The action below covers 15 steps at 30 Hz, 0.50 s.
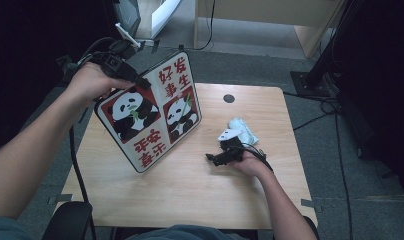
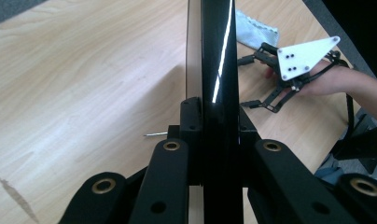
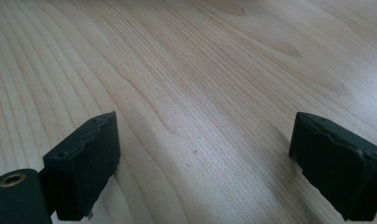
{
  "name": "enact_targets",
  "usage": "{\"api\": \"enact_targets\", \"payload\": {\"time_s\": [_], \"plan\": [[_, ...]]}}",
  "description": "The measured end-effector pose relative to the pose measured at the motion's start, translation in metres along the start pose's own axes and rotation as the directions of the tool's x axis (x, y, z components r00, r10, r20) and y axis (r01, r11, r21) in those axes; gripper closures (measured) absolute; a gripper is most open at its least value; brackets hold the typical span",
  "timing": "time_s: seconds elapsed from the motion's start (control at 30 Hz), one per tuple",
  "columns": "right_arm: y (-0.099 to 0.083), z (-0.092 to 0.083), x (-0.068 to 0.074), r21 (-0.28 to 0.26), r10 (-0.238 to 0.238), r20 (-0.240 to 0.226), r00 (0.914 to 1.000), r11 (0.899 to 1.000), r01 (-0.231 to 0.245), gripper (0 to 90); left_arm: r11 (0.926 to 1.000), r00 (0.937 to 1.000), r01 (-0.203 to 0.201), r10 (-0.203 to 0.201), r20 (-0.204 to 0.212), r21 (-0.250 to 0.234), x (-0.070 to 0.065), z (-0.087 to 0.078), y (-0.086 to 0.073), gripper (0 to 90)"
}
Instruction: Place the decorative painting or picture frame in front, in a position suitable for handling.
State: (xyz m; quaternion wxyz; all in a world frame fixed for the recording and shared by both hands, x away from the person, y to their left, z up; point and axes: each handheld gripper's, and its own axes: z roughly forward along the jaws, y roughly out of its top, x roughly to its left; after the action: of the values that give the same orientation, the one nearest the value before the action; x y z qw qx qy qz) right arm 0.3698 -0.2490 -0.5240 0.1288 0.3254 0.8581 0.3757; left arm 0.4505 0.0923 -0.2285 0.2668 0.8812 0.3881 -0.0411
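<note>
A rounded flat board (image 1: 150, 112) printed with two pandas and red characters is held up tilted above the left half of the wooden table (image 1: 190, 195). My left gripper (image 1: 136, 80) is shut on its upper left edge. In the left gripper view the board's glossy black edge (image 2: 217, 56) runs straight up from between the jaws of the left gripper (image 2: 217, 126). My right gripper (image 1: 212, 159) rests low on the table right of the board, open, with nothing between its jaws. The right gripper (image 3: 205, 154) looks along bare wood, and the left gripper view catches the right gripper (image 2: 246, 83) with its grey plate.
A crumpled pale cloth (image 1: 242, 131) lies just behind the right gripper, and the cloth (image 2: 256, 30) shows again beyond the board's edge. A dark round hole (image 1: 229, 98) sits near the table's far edge. Stands and cables crowd the floor at the right.
</note>
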Motion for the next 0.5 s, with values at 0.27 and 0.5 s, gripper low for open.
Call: {"api": "enact_targets", "payload": {"time_s": [0.27,0.5], "plan": [[-0.001,-0.001,0.000,-0.001,0.000,0.001,1.0000,1.000,0.000,9.0,0.9999,0.9998,-0.005,0.004,0.018,0.010,-0.011,0.012,-0.004,81.1],[-0.001,-0.001,0.000,-0.001,0.001,0.001,1.0000,1.000,-0.001,9.0,0.9998,0.9998,-0.006,0.006,0.017,0.017,-0.012,0.020,-0.003,81.0]]}}
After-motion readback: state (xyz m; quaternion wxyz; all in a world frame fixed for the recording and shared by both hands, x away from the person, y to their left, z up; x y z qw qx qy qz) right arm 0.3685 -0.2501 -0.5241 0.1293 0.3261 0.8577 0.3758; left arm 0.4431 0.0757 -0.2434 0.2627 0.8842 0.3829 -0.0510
